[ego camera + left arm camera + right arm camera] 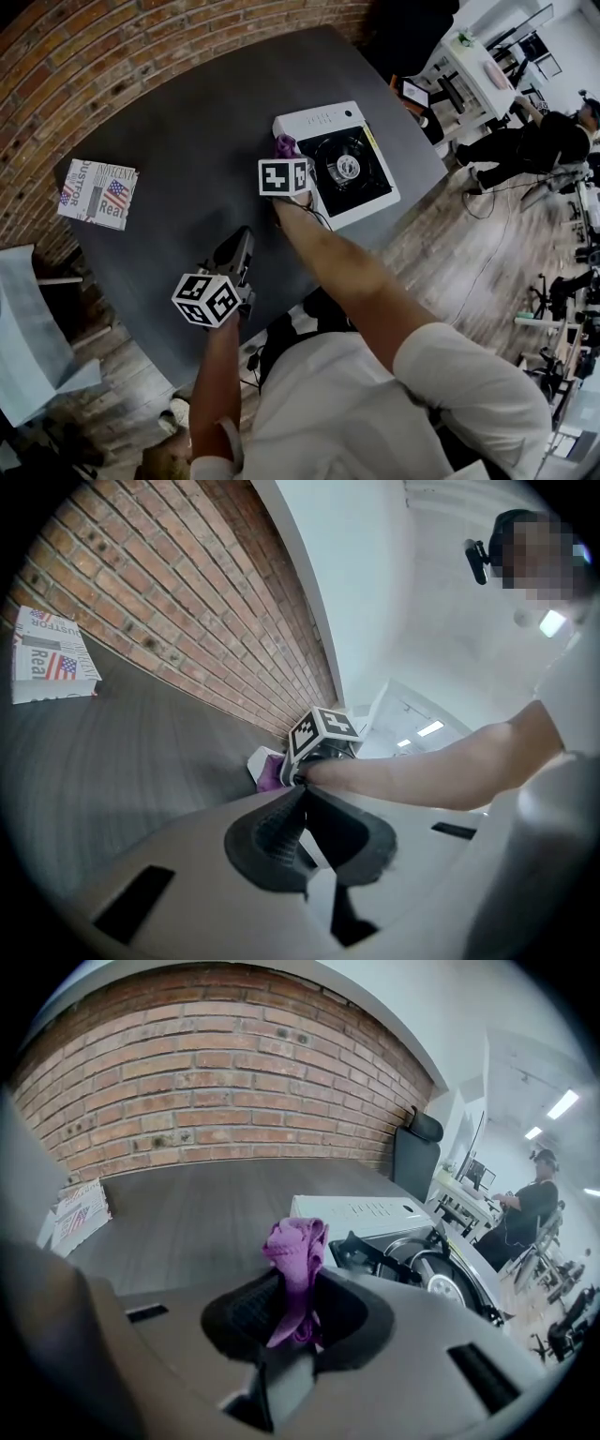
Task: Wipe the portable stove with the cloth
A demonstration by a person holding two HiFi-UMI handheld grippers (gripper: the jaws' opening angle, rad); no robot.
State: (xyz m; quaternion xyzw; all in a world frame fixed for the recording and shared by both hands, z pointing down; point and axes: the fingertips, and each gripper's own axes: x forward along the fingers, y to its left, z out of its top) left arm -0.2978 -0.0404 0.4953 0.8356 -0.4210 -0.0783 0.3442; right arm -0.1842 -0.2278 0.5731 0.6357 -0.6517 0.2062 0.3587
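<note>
The dark table [178, 131] bears the white portable stove [323, 120] at its far right; a magazine [97, 193] reading "Real" lies at the left; the right arm reaches forward, right gripper [295, 1309] pinching the purple cloth [298, 1239] at the stove's left edge; the left gripper [302, 829] hangs nearer the person, jaws pressed together, empty.

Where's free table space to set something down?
Widest bare patch: table between the magazine and the stove, running back to the brick wall. Crowded: stove's left edge, where the right gripper holds the cloth, and the near edge around the left gripper.
</note>
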